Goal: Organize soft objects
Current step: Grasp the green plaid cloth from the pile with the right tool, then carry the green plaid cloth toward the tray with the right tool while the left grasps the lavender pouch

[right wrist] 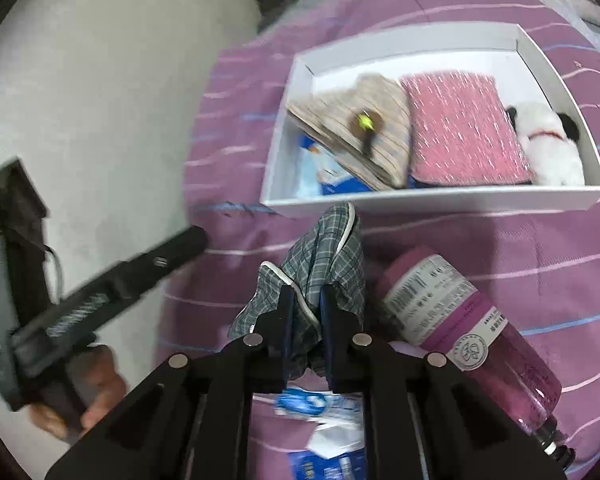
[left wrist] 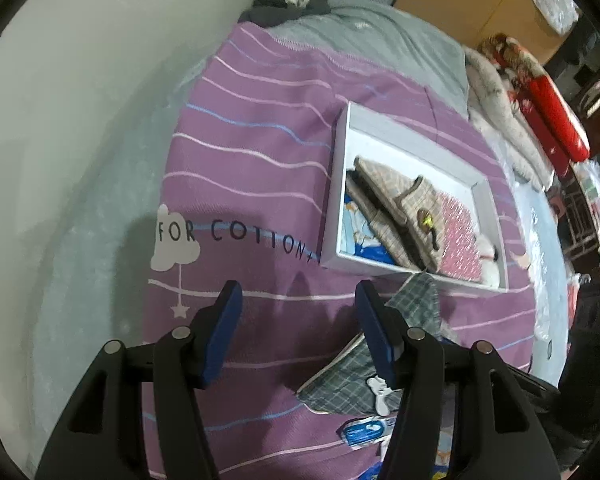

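A soft grey plaid cloth (right wrist: 320,264) with white piping is pinched between the blue pads of the right gripper (right wrist: 305,300), whose jaws are clamped onto its bunched folds. The cloth lies crumpled just in front of the near wall of a shallow white rectangular box (right wrist: 432,199), on a purple striped quilt (right wrist: 500,240). Inside the box, a beige checked fabric piece (right wrist: 364,128), a flat pink speckled pad (right wrist: 460,132) and a fluffy white plush (right wrist: 548,140) are packed side by side. A smooth pink plastic bottle (right wrist: 472,328) lies to the right of the cloth, below the box. The left gripper (left wrist: 298,296) is held open with nothing between its pads, near the box's lower left corner.
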Demonstrator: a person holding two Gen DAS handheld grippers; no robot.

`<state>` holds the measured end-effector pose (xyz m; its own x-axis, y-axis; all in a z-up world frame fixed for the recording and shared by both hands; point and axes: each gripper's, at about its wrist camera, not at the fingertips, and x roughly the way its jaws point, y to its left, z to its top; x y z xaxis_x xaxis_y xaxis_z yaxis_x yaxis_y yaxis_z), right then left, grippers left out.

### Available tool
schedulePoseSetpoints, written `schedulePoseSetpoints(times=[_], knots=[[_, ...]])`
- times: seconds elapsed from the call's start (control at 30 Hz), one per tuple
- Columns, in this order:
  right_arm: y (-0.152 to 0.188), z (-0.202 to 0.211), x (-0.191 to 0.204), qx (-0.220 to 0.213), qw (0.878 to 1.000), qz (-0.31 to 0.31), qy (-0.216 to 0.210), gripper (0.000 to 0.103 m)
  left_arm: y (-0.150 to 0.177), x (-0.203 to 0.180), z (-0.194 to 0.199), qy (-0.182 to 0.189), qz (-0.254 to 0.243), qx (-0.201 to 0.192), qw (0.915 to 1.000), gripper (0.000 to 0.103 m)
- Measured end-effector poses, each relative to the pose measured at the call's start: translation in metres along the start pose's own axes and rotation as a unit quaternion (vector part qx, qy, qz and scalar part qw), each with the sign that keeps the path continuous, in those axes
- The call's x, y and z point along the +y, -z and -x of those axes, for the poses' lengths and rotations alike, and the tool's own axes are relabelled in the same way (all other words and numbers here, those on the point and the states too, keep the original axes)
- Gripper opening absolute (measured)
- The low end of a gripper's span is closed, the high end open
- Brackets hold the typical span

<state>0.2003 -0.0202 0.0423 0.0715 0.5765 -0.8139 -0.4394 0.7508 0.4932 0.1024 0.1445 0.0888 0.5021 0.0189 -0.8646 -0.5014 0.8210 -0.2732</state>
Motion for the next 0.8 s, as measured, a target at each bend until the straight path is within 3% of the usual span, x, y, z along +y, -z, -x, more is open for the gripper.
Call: schedulePoseSetpoints(times=[0.23,0.37,0.53,0.6,0.8], knots=[[-0.012,0.039,-0.007,-0.073,0.996,-0.029,-0.040,0.011,0.002,-0.010,0.028,0.035,-0.006,-0.043,0.9984,0.060],[-0.015,0.061,-0.023,-0.100,0.993,-0.053,-0.035,0.011,0.002,-0.029,0.032,0.080,-0.037,-0.036,0.9954,0.060],[-0.015,0.098,-0.049,-0.144,0.986,-0.079,-0.011,0.011,0.009,-0.056,0.035,0.160,-0.074,-0.006,0.9844,0.066],[-0.014,0.110,-0.061,-0.160,0.983,-0.090,-0.004,0.011,0.018,-0.065,0.033,0.174,-0.092,0.005,0.9805,0.067],[-0.008,0.132,-0.085,-0.178,0.977,-0.115,-0.020,0.011,0.058,-0.085,0.007,0.137,-0.134,0.024,0.9812,0.071]])
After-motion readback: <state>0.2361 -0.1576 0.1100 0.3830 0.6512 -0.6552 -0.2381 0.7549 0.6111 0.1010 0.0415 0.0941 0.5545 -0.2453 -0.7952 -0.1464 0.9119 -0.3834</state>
